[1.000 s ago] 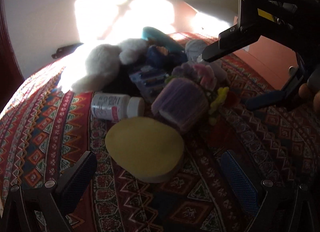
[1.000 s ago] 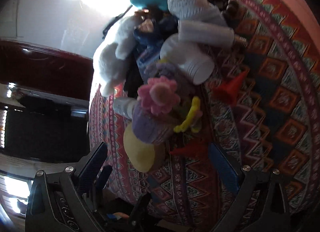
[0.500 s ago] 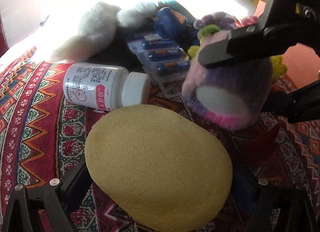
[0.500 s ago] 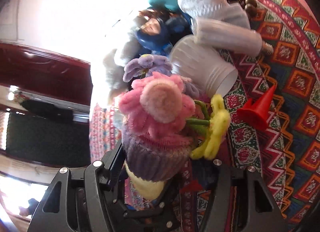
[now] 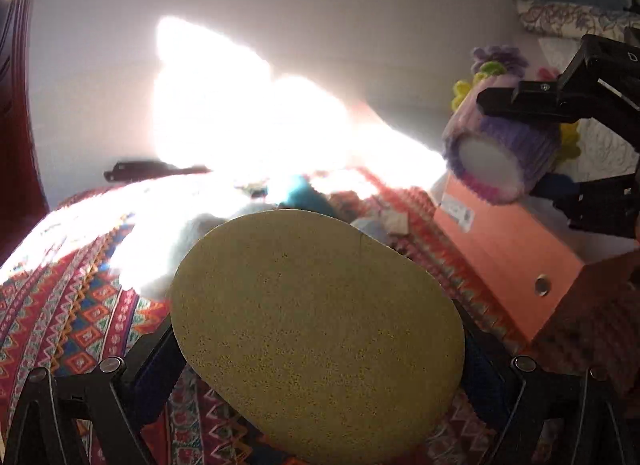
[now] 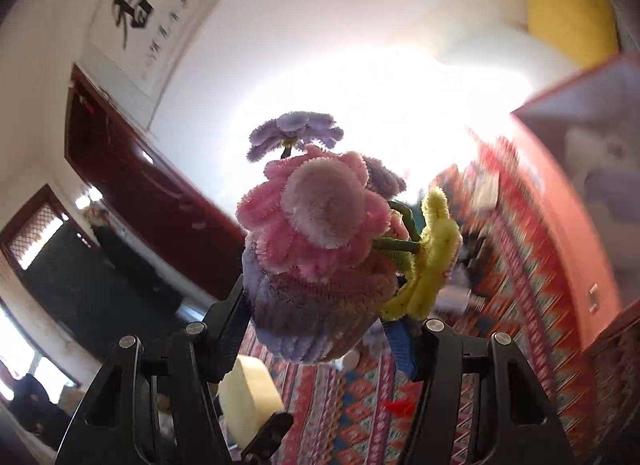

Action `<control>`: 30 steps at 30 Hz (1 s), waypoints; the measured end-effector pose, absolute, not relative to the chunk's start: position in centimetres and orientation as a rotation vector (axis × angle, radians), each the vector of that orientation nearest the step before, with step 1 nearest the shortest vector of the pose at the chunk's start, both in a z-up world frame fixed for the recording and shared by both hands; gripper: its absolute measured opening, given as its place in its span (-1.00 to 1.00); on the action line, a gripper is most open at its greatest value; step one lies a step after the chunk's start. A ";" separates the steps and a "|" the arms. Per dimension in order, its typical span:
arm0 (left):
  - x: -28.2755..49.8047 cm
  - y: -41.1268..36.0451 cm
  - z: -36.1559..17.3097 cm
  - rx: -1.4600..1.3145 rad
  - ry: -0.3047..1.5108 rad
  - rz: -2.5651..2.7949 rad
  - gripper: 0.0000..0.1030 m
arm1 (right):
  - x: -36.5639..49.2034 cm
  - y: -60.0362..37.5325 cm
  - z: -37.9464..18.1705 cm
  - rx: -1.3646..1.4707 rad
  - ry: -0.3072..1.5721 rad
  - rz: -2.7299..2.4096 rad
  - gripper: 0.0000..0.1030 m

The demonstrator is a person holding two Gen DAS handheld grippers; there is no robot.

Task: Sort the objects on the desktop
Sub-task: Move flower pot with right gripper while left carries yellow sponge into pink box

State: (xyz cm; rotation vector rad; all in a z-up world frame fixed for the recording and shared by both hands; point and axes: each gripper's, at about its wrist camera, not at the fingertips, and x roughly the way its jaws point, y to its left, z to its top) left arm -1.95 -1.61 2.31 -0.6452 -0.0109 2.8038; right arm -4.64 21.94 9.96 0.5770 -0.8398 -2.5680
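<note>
Holding two things aloft at once, you have both tongs loaded. Your left tongs are clamped on the yellow sponge, gripping its two long edges so the broad face fills the left wrist view, clear of the patterned cloth on the desk. Your right tongs are closed on the knitted flower pot, pinching its purple body low down, with the pink flower and the yellow flower standing out past the fingers. Seen from the left wrist view, the pot hangs over the near end of the orange box, which sits at the right edge of the desk.

Risks from here, as I judge them:

- The sponge is soft and held by its rims only. A squeeze that eases, or a quick swing, could let it fold and slip out.
- The pot is yarn over something light. It can rotate between the pads if the flowers brush the box wall, since the stems stick out sideways.
- The sponge blocks most of your left camera, and glare washes out the far heap, so you may set it down on things you cannot see.
- Both tongs are close together near the box, so they could knock into each other.
</note>
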 end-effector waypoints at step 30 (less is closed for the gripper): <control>-11.4 28.0 9.4 -0.527 0.153 2.460 0.99 | -3.0 50.2 5.9 0.477 -1.401 -3.038 0.90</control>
